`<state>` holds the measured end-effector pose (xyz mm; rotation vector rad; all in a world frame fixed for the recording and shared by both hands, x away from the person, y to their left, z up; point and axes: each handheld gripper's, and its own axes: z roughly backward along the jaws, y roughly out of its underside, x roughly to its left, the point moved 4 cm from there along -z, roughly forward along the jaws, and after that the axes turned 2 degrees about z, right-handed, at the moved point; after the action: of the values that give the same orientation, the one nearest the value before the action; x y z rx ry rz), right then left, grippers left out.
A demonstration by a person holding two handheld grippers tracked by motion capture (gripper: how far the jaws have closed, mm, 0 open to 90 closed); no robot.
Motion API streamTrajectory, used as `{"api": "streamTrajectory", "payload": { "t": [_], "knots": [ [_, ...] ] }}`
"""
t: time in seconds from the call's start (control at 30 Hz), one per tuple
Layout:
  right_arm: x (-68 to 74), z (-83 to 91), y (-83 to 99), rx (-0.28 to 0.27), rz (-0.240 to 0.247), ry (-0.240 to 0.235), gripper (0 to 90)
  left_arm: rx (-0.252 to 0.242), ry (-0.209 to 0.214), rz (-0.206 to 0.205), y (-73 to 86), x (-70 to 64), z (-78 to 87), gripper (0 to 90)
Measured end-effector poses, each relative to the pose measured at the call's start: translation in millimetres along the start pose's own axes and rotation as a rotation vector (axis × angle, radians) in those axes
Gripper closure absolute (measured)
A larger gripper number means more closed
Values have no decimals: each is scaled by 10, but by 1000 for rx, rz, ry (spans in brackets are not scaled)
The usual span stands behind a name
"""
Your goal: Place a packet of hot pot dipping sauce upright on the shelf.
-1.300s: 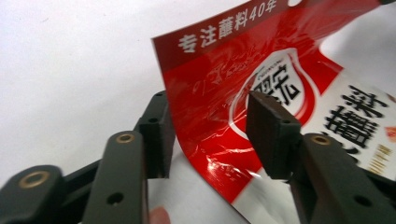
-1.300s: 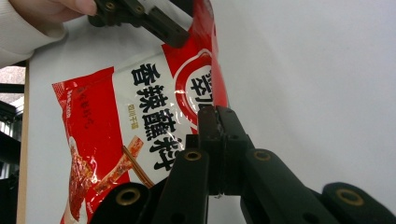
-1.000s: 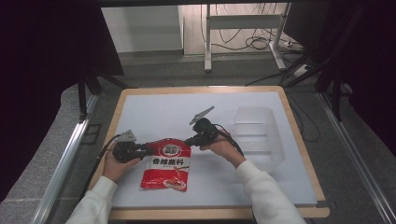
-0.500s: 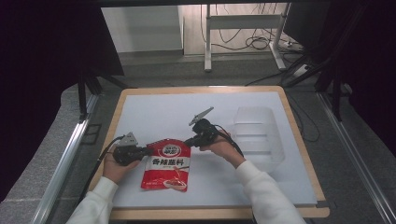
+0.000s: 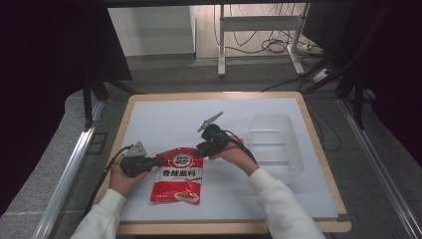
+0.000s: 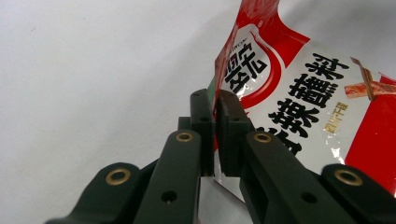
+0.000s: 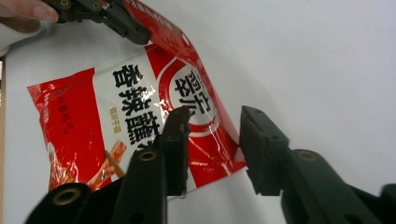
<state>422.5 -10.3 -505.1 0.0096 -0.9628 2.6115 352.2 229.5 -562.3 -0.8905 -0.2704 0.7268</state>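
On the white worktop (image 5: 149, 124), near its front edge, my red seasoning pouch (image 5: 177, 178) lay flat, bold black characters printed on a white panel under a round red-and-white logo; I could not read the small print. My left gripper (image 6: 215, 100) had its fingers clamped together on the pouch's upper left corner, the hand low and level behind it. My right gripper (image 7: 212, 126) hovered over the other top corner with its fingers apart, straddling the pouch edge, the wrist angled down from the right. From the high view I also saw a clear plastic tray (image 5: 276, 144) sitting to the right, apart from the pouch.
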Motion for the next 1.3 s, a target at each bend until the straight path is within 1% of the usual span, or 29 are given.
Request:
{"api": "streamTrajectory", "payload": {
  "t": [0.03,0.13,0.2,0.27,0.33,0.43,0.47,0.5,0.53,0.67,0.77,0.8,0.83,0.93,1.0,1.07,1.13,1.17,1.27,1.3],
  "knots": [
    [10,-27,-45,7,11,6,567,1,0,-1,0,0,0,866],
    [20,-61,-94,16,20,13,553,-1,2,1,0,-1,-2,866],
    [25,-102,-140,27,30,14,552,2,0,-3,1,2,-4,867],
    [32,-146,-179,43,28,15,555,-1,1,0,0,-2,-6,867],
    [29,-201,-209,61,35,8,578,-1,0,0,1,-2,-5,867],
    [22,-270,-224,89,40,1,636,-2,0,3,1,-4,-6,865],
    [17,-294,-224,97,40,-6,664,-1,0,2,2,-3,-5,864],
    [12,-343,-214,115,35,-22,727,-1,0,2,3,-2,-3,861],
    [12,-343,-214,115,35,-22,727,-1,1,2,3,-2,-2,861],
    [2,-398,-190,135,32,-36,791,-4,2,7,4,-4,-11,856],
    [-2,-403,-189,137,33,-36,828,-6,3,8,3,-5,-12,856],
    [-3,-403,-190,136,35,-37,843,-6,2,9,2,-4,-11,855],
    [4,-401,-193,137,48,-37,870,-8,0,8,1,-2,-10,851],
    [16,-396,-199,137,52,-35,881,-16,-8,13,-1,4,-7,836],
    [22,-388,-203,137,57,-34,883,-31,-18,24,3,21,-1,810],
    [26,-378,-207,135,64,-39,885,-36,-32,26,9,39,4,762],
    [37,-363,-215,131,61,-47,886,-42,-37,40,16,49,10,684],
    [45,-354,-221,130,59,-51,887,-37,-41,43,22,53,14,636],
    [55,-331,-236,132,50,-66,888,-35,-57,52,39,50,42,534],
    [55,-319,-243,129,43,-77,889,-35,-63,52,44,51,60,509]
  ]
}}
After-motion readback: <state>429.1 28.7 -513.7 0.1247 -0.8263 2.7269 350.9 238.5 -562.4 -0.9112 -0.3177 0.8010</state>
